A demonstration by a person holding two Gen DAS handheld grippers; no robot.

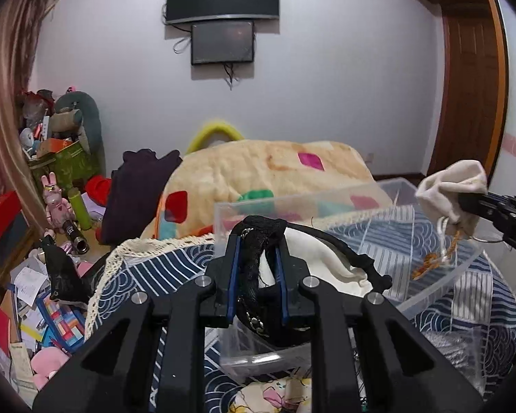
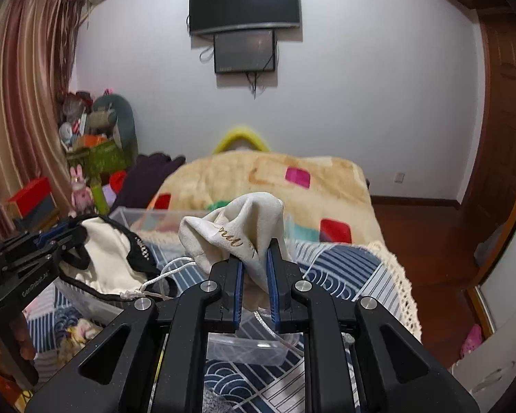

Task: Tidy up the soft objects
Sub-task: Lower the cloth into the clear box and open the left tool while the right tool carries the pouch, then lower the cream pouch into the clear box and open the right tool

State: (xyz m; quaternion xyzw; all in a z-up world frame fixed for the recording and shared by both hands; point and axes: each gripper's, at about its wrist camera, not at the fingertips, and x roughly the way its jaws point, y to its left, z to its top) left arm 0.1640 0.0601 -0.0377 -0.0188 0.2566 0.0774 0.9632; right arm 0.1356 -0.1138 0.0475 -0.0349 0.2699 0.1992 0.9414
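- The clear plastic bin's (image 1: 412, 303) near wall, lower centre, lay hidden behind the left gripper (image 1: 256, 241).
- The gold lettering on the cream pouch (image 2: 237, 227) was partly folded away, unreadable.

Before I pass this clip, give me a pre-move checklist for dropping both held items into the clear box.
1. Left gripper shut on black-trimmed cream pouch: ok.
2. Right gripper shut on beige drawstring bag: ok.
3. Clear box open-topped, no lid in view: ok.
4. Beige bag above the box opening: cannot tell.
5. Bag's white cord hanging clear of the box rim: cannot tell.
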